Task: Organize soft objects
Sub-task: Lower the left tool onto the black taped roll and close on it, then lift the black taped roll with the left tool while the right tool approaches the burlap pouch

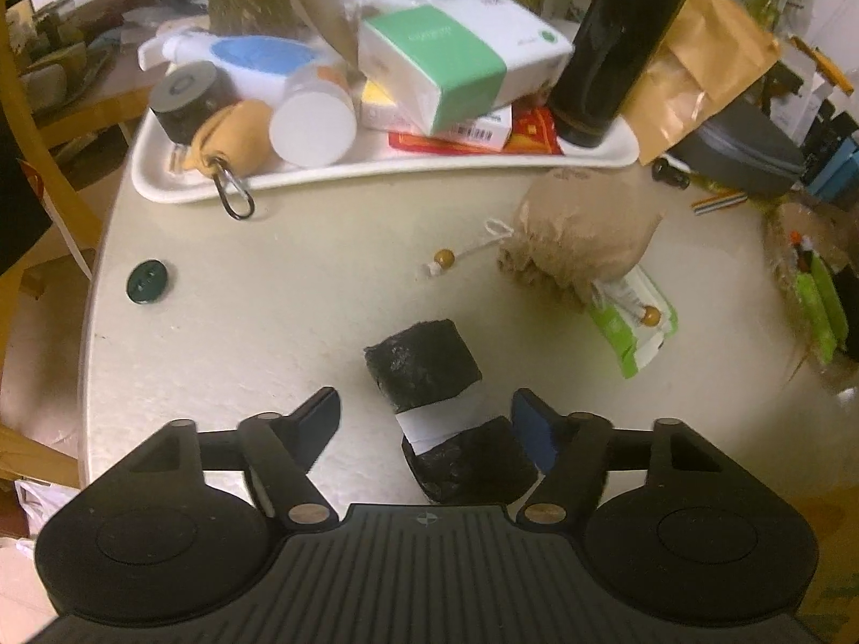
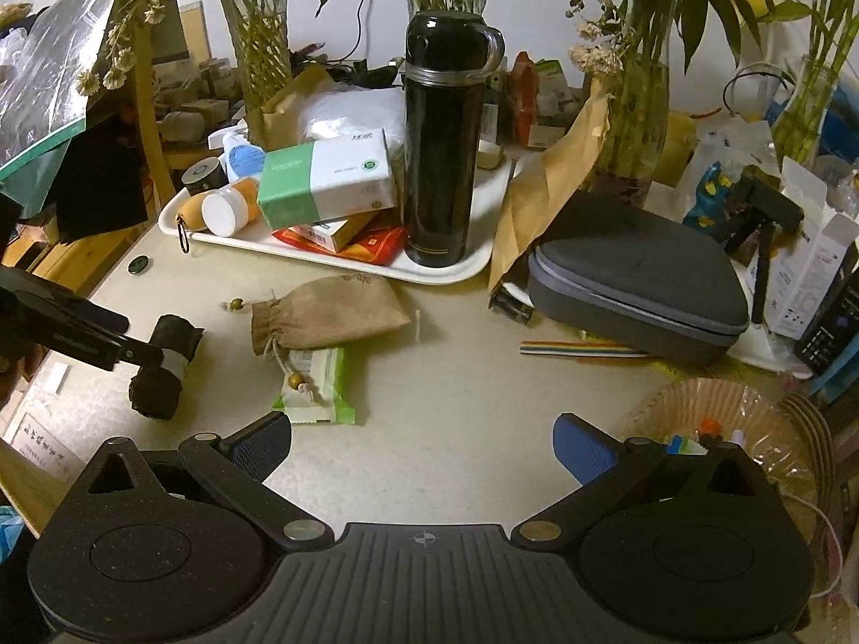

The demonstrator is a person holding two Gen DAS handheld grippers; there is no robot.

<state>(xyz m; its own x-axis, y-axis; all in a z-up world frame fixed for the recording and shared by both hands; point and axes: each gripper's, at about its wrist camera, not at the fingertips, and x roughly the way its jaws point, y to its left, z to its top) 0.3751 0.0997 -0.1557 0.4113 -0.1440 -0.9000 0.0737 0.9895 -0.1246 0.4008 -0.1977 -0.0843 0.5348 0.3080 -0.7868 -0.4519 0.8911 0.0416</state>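
Left gripper (image 1: 427,418), seen from its own wrist camera, had its two blue-padded fingers spread wide over a pale table (image 1: 257,290). Between them lay a black soft roll (image 1: 424,370) with a white band around its middle; its near end sat just beside the right-hand pad, possibly touching it, while the other pad stood well clear. Nothing was pinched. Farther off lay a tan drawstring pouch (image 1: 585,236) with wooden beads on its cord, resting partly on a green-and-white wipes packet (image 1: 633,330). Behind them a white tray (image 1: 376,174) held boxes, a black flask and small bottles.

Right gripper (image 2: 421,445), in its wrist view, also had its fingers spread apart and held nothing, hovering above bare tabletop. Ahead and to the left lay the drawstring pouch (image 2: 327,311) over the wipes packet (image 2: 317,383). Far left, the other gripper's dark arm reached to the black soft roll (image 2: 166,365). A grey zip case (image 2: 633,279) sat to the right.

The roll looked light and squashy, likely to give under pressure; gripping across the white band would probably hold it best. The pouch seemed limp and would likely sag if lifted by one end.
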